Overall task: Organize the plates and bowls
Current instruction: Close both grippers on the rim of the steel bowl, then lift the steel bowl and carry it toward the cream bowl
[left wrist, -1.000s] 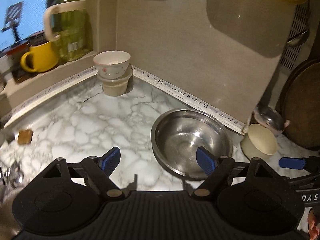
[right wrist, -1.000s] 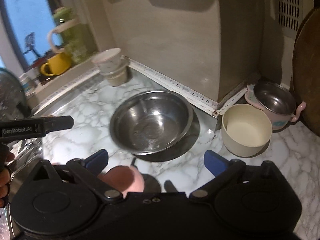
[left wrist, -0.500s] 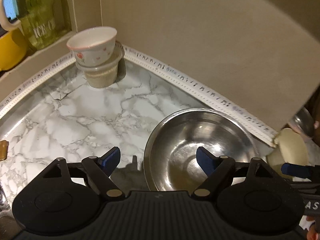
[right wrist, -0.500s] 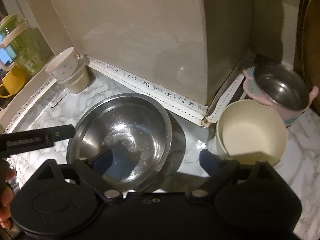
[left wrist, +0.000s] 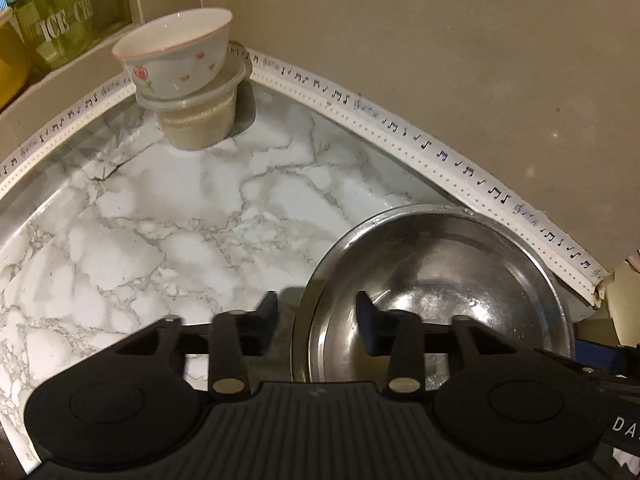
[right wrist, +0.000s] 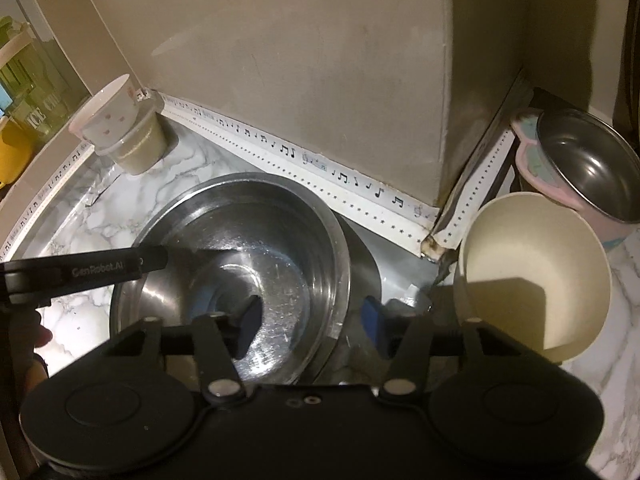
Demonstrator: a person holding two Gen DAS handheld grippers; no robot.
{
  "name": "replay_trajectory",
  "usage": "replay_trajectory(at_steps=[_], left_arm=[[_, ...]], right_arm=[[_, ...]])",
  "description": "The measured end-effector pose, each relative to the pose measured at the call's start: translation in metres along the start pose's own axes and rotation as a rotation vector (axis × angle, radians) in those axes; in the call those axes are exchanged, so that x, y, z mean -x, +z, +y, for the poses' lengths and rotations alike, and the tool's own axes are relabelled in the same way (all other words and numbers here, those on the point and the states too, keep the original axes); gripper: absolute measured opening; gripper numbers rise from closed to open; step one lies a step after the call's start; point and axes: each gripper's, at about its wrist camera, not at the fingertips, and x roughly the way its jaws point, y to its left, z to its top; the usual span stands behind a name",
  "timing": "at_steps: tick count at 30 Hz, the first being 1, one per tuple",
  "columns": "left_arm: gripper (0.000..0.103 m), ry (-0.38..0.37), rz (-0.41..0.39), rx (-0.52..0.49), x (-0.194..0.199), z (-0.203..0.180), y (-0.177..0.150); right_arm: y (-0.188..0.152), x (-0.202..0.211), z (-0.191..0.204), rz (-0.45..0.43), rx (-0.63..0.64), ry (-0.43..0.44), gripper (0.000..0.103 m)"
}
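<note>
1. Stainless steel bowl (left wrist: 436,292): large, round and shiny, with a rolled rim and a flat reflective bottom. It sits on the marble-pattern tabletop (left wrist: 168,216), close to the white edge strip printed with music notes (left wrist: 404,132) at the foot of the beige wall.
2. Left tongs (left wrist: 316,316): released, jaws spread. They straddle the near left rim of the steel bowl, one blue pad outside the rim and one inside. Contact with the rim cannot be confirmed.
3. Right tongs (right wrist: 312,328): released, jaws spread. They straddle the near right rim of the steel bowl (right wrist: 240,264), one pad inside the bowl and one outside. Contact cannot be confirmed.
4. Flower-print ceramic bowl (left wrist: 176,56): white with a pink rim and small red motifs. It sits tilted on top of a lidded clear plastic container (left wrist: 200,120) in the back left corner, well apart from the steel bowl.
5. Cream bowl (right wrist: 536,272): plain, matte, empty. It stands just right of the steel bowl.
6. Pink-handled steel pot (right wrist: 584,172): stands behind the cream bowl.
7. Green glass jar (left wrist: 56,12): stands on the ledge at the upper left.
</note>
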Motion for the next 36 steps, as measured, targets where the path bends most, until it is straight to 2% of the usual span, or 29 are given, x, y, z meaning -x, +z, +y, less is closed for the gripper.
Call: replay_trajectory(at_steps=[3, 6, 14, 24, 36], left_arm=[[0.030, -0.003, 0.006, 0.013, -0.003, 0.003, 0.000], [0.024, -0.004, 0.013, 0.009, -0.004, 0.002, 0.000], [0.022, 0.014, 0.011, -0.001, -0.001, -0.001, 0.000], [0.022, 0.017, -0.002, 0.010, 0.018, 0.001, 0.000], [0.022, 0.004, -0.016, 0.009, 0.067, -0.006, -0.011]], right_arm=[[0.001, -0.001, 0.000, 0.005, 0.000, -0.001, 0.034], [0.001, -0.002, -0.001, 0.003, -0.002, -0.004, 0.028], [0.000, -0.002, -0.009, 0.014, -0.029, -0.021, 0.012], [-0.003, 0.013, -0.006, -0.002, -0.023, -0.021, 0.012], [-0.011, 0.061, -0.008, -0.030, -0.017, -0.010, 0.012]])
